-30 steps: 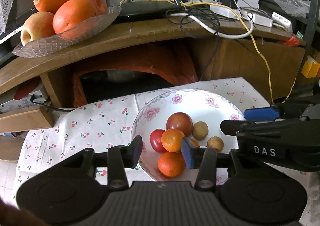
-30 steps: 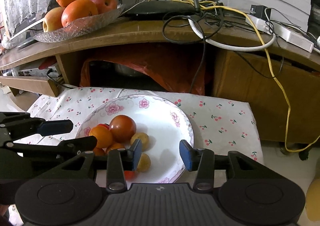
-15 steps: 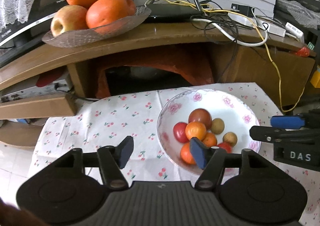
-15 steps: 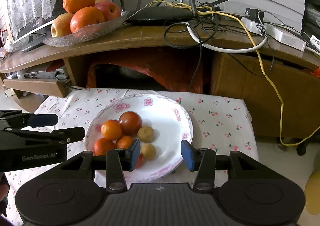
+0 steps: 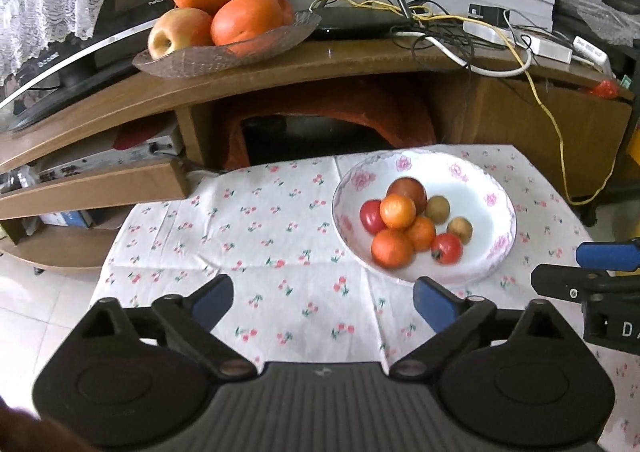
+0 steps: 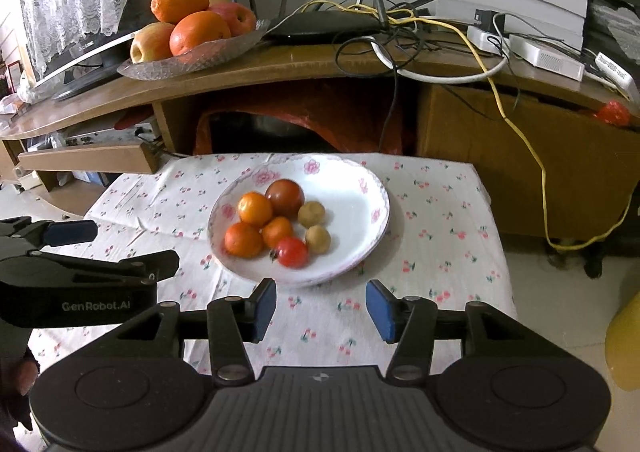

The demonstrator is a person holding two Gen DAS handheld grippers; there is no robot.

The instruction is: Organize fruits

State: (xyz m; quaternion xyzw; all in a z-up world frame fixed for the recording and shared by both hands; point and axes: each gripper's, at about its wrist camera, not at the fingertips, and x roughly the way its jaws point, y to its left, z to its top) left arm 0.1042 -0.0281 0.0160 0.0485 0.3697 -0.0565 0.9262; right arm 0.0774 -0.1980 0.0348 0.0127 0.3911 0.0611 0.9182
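Right wrist view: right gripper [image 6: 321, 306] hangs with jaws spread and empty, just short of the plate [image 6: 372, 232]; left gripper [image 5: 323, 302] likewise released, over the cloth [image 5: 256, 236]. The fruits [image 6: 276, 230] sit heaped in the plate on the surface. Best to come down on one outer fruit, squeezing gently: round, smooth skins roll, and glossy china is slick.
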